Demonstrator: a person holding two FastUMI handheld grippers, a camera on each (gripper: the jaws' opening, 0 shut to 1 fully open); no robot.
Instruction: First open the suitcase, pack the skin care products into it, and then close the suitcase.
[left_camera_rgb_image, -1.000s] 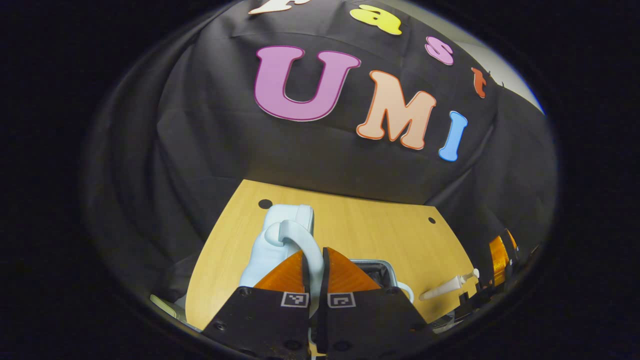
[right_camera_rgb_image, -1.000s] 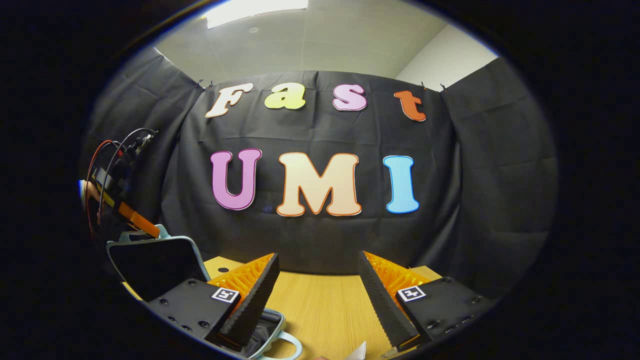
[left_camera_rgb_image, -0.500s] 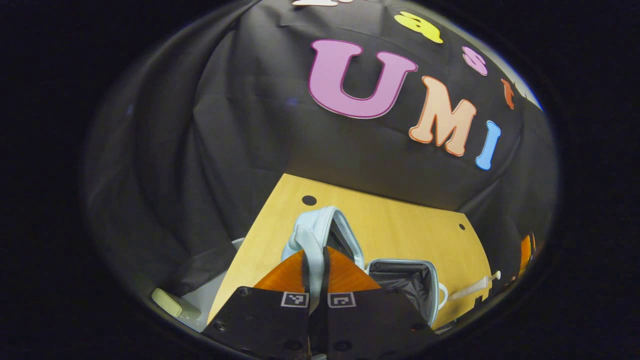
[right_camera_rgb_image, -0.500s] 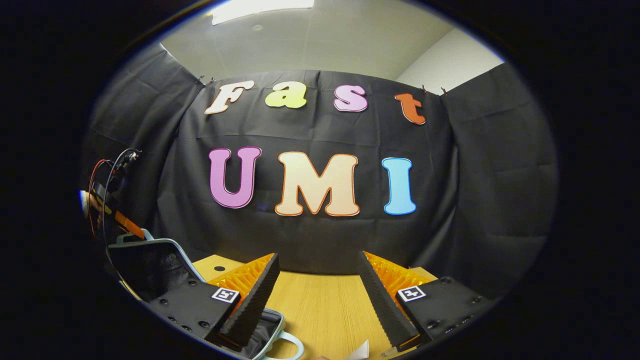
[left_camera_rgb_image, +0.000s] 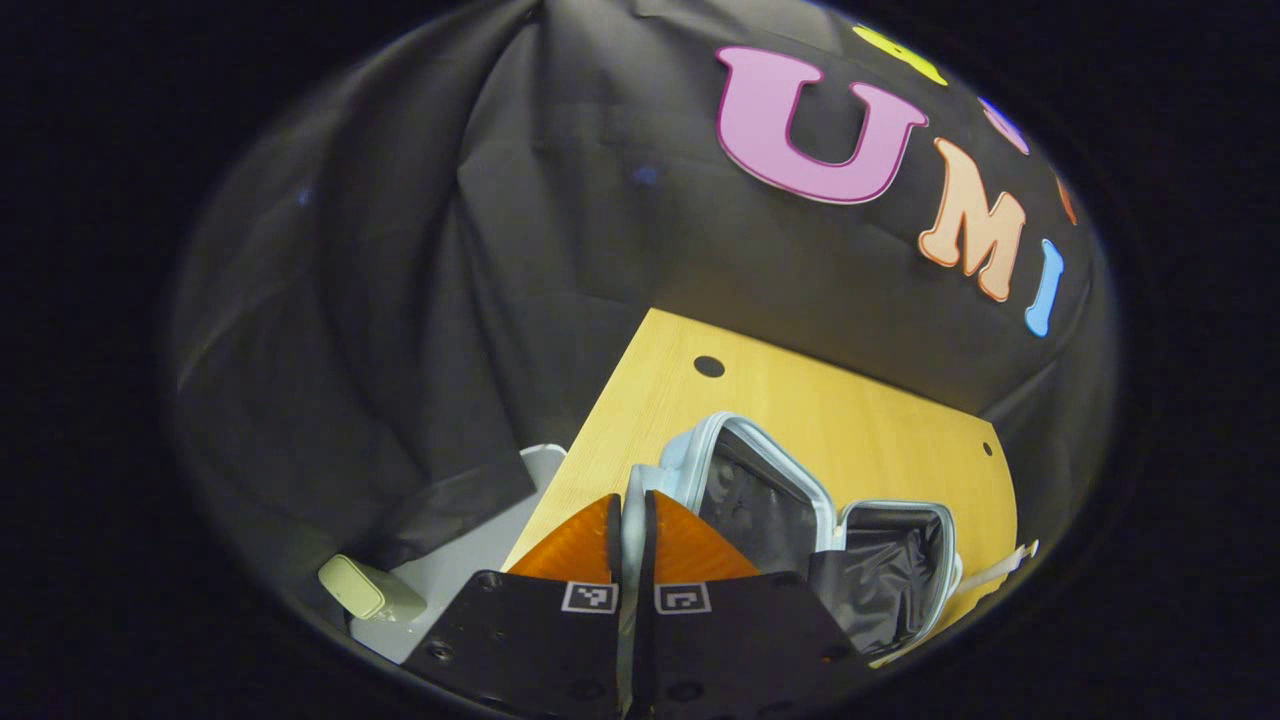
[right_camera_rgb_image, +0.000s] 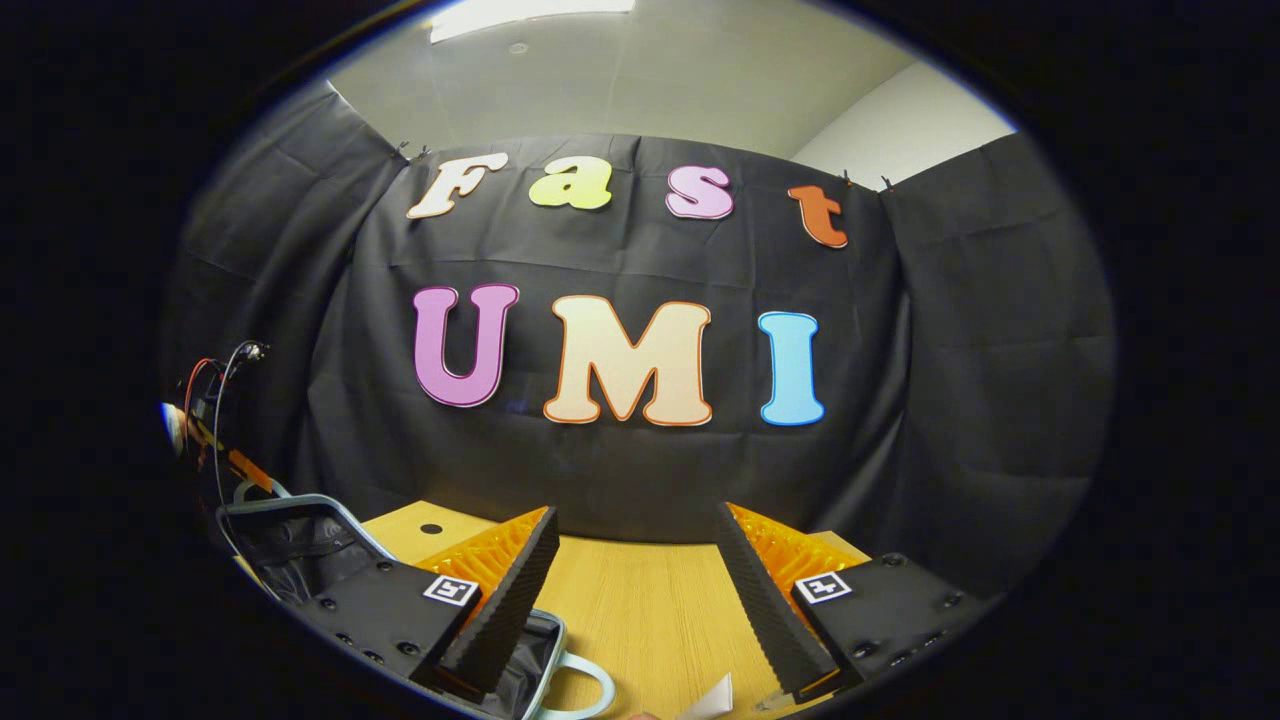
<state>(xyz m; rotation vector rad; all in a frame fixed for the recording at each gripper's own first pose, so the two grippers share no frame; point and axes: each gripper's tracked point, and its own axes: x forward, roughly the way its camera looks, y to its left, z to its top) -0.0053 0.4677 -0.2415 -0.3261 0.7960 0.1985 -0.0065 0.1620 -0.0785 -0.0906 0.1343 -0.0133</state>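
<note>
Between left gripper (left_camera_rgb_image: 628, 525) fingers: suitcase (left_camera_rgb_image: 800, 510) lid handle, lid open.

Both claw-mounted views share the open suitcase (left_camera_rgb_image: 800, 510).

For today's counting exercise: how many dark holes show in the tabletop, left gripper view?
2: one hole beyond the suitcase lid, one by the right edge; others may be hidden.

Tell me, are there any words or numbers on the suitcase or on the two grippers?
Suitcase: no writing that I can see.
Left gripper, shut on the suitcase handle: square black-and-white markers, patterns, not words.
Right gripper, open: the same kind of markers, no words.
</note>
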